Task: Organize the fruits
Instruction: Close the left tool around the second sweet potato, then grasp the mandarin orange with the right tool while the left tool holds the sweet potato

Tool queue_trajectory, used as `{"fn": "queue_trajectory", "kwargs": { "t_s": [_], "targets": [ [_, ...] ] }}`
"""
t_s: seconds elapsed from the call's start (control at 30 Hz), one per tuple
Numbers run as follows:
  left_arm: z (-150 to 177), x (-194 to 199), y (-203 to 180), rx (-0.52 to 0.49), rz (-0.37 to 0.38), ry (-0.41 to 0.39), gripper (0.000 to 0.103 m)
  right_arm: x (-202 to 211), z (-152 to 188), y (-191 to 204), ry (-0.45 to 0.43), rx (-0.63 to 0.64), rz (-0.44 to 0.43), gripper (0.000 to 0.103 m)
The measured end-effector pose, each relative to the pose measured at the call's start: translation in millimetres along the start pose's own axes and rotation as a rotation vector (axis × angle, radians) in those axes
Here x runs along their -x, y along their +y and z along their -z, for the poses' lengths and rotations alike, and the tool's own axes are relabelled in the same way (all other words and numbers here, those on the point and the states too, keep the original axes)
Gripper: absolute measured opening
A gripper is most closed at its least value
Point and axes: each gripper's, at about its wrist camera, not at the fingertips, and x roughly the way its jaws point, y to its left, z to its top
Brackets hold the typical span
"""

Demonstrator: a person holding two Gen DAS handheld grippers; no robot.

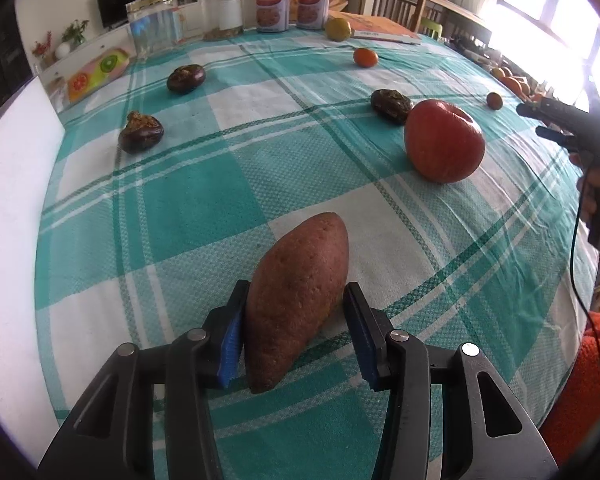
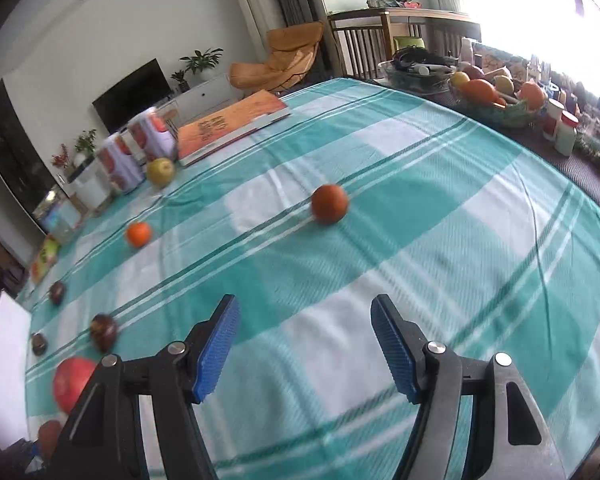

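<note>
Left wrist view: my left gripper point(image 1: 296, 328) points steeply down at the table point(image 1: 188, 208), its blue pads closed on the sweet potato point(image 1: 298, 300), which lies lengthwise between them on the cloth. I judge the grip taken near the thick end so that the tuber will lift without tipping; the far pad's contact is hard to confirm from this angle. Across the cloth from left to right lie three dark fruits point(image 1: 141, 133), the tomato point(image 1: 444, 141) and, at the far right edge, my right gripper point(image 1: 540, 124) held in a hand point(image 1: 598, 196) above the table.

Right wrist view: the right gripper point(image 2: 304, 344) tilts downward, jaws parted at a middling width with nothing between them. A small red fruit point(image 2: 329, 204) lies well ahead, probably its next target, and the blur suggests a sweep. The bowl point(image 2: 500, 114) of fruit beyond the cloth's right edge looks a likely destination.
</note>
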Motion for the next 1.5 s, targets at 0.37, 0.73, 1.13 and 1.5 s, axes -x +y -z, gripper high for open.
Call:
{"fn": "queue_trajectory", "kwargs": {
  "t_s": [0.37, 0.73, 1.13, 1.5],
  "targets": [
    [-2.4, -1.1, 0.0, -0.005, 0.009, 0.014, 0.053, -75.0, -51.0, 0.4, 0.056, 0.016, 0.031, 0.03],
    [5.5, 9.9, 9.9, 0.084, 0.11, 0.03, 0.063, 1.6, 15.2, 27.3, 0.16, -0.061, -0.242, 0.03],
    [17.6, 21.3, 10.1, 0.052, 0.102, 0.019, 0.067, 85.4, 179.6, 171.3, 0.281, 0.23, -0.404, 0.031],
    [-0.5, -1.6, 6.7, -0.033, -0.024, 0.005, 0.062, 95.5, 194.3, 163.5, 0.218, 0.197, -0.388, 0.051]
  ]
}}
